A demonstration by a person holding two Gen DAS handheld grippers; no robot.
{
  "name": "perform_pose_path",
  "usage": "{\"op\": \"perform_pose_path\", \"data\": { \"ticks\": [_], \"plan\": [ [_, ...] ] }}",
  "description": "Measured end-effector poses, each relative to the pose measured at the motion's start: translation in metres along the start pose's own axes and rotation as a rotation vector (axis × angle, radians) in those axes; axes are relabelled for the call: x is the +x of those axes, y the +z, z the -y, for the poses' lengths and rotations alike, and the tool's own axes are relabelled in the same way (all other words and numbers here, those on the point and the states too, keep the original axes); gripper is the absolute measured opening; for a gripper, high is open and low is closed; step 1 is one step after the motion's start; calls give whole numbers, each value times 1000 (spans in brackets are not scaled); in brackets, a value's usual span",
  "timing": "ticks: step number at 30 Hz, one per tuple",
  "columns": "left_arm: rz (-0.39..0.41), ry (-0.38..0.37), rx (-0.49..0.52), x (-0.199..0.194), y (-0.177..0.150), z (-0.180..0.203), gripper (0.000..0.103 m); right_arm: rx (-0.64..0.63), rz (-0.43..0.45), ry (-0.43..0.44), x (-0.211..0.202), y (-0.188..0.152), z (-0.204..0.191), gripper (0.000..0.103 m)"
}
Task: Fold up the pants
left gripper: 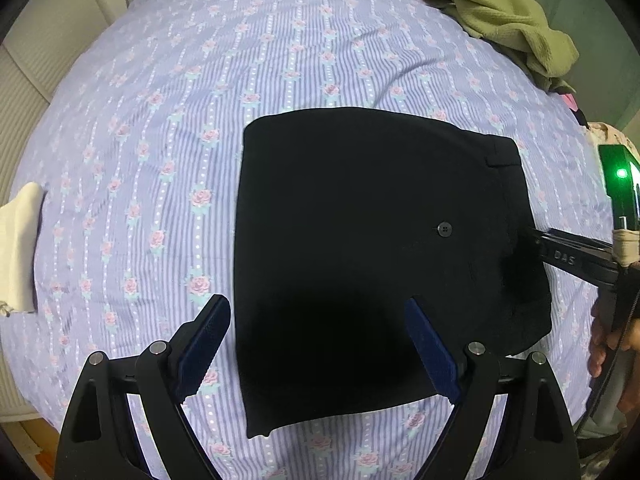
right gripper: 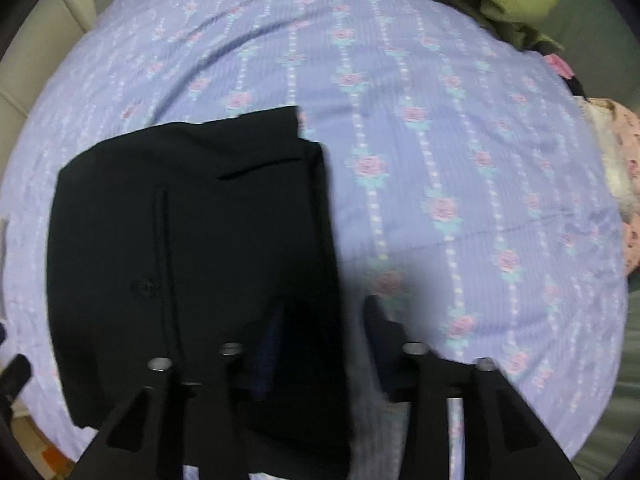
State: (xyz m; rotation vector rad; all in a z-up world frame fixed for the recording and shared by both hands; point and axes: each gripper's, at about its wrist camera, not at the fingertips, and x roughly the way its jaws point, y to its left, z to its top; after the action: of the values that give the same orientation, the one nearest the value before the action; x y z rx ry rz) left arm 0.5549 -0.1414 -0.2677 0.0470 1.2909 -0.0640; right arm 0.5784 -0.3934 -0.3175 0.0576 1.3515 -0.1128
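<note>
The black pants lie folded into a compact, roughly square packet on the flowered bedsheet, with the waistband, a belt loop and a button turned up on the side nearest the right gripper. Judging from that tidy shape, the folding looks nearly or fully done, and what remains is probably only squaring the edges. The left gripper hangs over the near edge of the pants with its jaws spread wide and nothing between them; it sits there, I judge, either to press the packet flat or simply because it has no hold to keep. The right gripper is at the waistband edge of the pants, one finger over the cloth and the other over the sheet; its jaws stand apart, and although that view is blurred, no cloth seems pinched. In the left wrist view its fingers reach in to touch that same edge. Well beyond the pants, toward the far corner of the bed, lies a crumpled green garment. A white cloth lies far off on the side opposite the waistband.
</note>
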Motion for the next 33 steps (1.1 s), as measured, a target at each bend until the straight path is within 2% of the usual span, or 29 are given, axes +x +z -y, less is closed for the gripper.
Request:
{"op": "perform_pose_path", "data": {
  "ticks": [3,5,6,9,12,15,20,31,33],
  "plan": [
    [-2,5,-1,-3,-4,-4,89,20,19,-62,-15,-7,9,59],
    [1,5,5,-5,-9,-5,89,60,61,-34,-34,-18,18,66],
    [7,5,10,-8,-13,-6,89,93,94,-3,-45,-27,25,73],
    [24,16,26,-14,-24,-3,91,168,185,121,-71,-54,39,82],
    [37,32,58,-17,-37,5,92,210,222,236,-72,-79,42,86],
    [42,53,116,-14,-48,20,92,227,184,315,-50,-100,43,86],
    [36,74,203,-2,-56,49,92,272,134,363,-11,-114,43,86],
    [30,63,281,15,-53,90,92,377,141,572,46,-104,65,86],
    [23,64,280,17,-51,92,92,386,136,609,51,-103,65,90]
  ]
}}
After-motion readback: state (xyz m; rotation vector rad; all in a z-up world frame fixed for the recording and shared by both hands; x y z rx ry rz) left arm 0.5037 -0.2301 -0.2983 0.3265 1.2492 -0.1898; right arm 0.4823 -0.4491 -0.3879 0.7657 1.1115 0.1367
